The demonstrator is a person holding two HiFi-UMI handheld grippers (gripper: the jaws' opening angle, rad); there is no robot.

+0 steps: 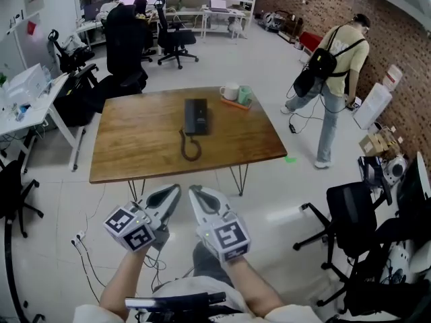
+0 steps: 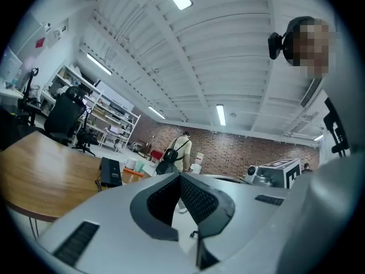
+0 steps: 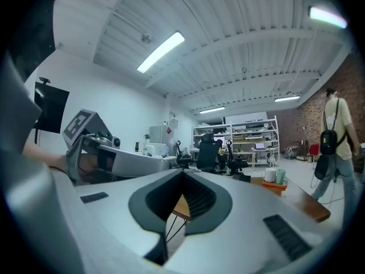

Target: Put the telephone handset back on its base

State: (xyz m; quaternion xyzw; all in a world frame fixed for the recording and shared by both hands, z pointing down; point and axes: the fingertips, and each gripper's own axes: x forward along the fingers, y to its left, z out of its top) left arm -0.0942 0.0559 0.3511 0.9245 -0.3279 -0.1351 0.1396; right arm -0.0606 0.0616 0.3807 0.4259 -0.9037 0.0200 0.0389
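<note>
While the left tool (image 1: pixel 176 190) hovers closed, the telephone (image 1: pixel 196 116) lies well ahead.

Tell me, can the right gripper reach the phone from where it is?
Probably not yet. The right gripper hangs shut, short of the near edge of the table, while the telephone lies mid-table. Nothing stands between them, so moving forward should do it.

Too small to tell parts apart: telephone (image 1: pixel 196 116), far ahead of left tool (image 1: pixel 176 190); table (image 2: pixel 34 170) cut off leftward.
</note>
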